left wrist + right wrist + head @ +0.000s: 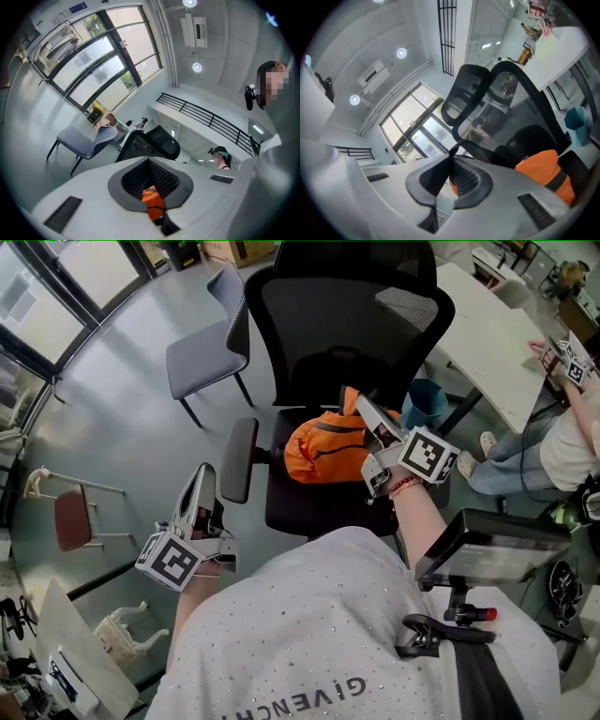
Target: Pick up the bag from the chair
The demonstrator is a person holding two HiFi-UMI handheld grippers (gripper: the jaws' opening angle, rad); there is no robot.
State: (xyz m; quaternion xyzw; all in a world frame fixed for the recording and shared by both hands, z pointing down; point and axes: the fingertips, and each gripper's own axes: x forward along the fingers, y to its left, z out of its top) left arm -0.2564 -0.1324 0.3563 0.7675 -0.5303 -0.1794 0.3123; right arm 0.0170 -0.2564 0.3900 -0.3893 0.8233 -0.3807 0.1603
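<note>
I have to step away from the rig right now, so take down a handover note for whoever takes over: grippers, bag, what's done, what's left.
Left gripper: jaws together, empty, held low beside an armrest of the black mesh office chair.
Right gripper: jaws together at the tips, right at the top of the orange fabric bag. A grip on it cannot be confirmed.
Bag: resting on the chair seat, not lifted.
Done: the right gripper is at the bag, nothing more.
Left: get a sure hold on the bag and lift it off the seat.

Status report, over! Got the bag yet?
Left gripper shut, empty. Right gripper shut, beside orange fabric bag. Bag on black mesh office chair, ungrabbed. Nothing blocking.
</note>
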